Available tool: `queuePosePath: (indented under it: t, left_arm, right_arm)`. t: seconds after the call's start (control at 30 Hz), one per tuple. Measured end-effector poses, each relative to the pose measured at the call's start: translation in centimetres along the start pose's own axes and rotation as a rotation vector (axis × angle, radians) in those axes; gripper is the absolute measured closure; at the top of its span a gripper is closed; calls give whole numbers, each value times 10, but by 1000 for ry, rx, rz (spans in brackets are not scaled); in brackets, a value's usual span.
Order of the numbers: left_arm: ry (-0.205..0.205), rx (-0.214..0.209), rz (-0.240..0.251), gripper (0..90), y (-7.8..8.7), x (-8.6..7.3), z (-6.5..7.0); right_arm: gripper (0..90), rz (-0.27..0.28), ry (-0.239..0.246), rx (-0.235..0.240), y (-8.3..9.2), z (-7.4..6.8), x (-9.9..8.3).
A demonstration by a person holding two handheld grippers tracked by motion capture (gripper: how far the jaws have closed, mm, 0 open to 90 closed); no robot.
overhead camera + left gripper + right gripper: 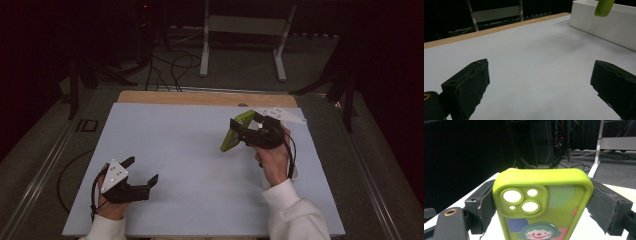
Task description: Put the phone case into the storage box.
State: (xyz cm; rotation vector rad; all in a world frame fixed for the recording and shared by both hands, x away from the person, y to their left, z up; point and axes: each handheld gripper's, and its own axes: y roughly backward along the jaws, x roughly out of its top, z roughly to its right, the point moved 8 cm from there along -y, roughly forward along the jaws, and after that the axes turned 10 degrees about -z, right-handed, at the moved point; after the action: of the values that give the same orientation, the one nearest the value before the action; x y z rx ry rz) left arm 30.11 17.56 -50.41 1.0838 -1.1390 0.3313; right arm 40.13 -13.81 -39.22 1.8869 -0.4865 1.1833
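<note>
Right gripper view: no brand name or writing can be read on the green phone case (541,205). A clown face with green hair and coloured shapes are printed on its back, and three camera cut-outs are seen at its upper left. The case is clamped by its two long sides between the black jaws of the right gripper (541,207), with its top end pointing away from the camera.

High view: the right gripper (239,131) is held above the right half of the white table (190,150), and the case (235,131) is carried tilted, clear of the surface. A white box (295,172) is partly hidden behind the right hand (274,162). The left gripper (142,171) is held low near the front left corner of the table, with its jaws spread wide and nothing between them.

Left gripper view: the two jaws of the left gripper (539,85) are seen well apart over bare table (529,62). The white box (604,27) stands at the far right, and the lower end of the case (604,7) hangs above it. The case and the left gripper are well apart.
</note>
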Motion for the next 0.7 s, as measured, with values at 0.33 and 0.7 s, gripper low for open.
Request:
queuePosePath:
  t: [0.33, 0.7]
  left_arm:
    - [-4, 1, -2, 25, -1, 0, 1]
    - [-2, -1, -4, 25, -1, -1, 2]
  right_arm:
    - [158, 4, -17, -15, -2, 7, 3]
    - [158, 4, -28, -40, -3, 17, 5]
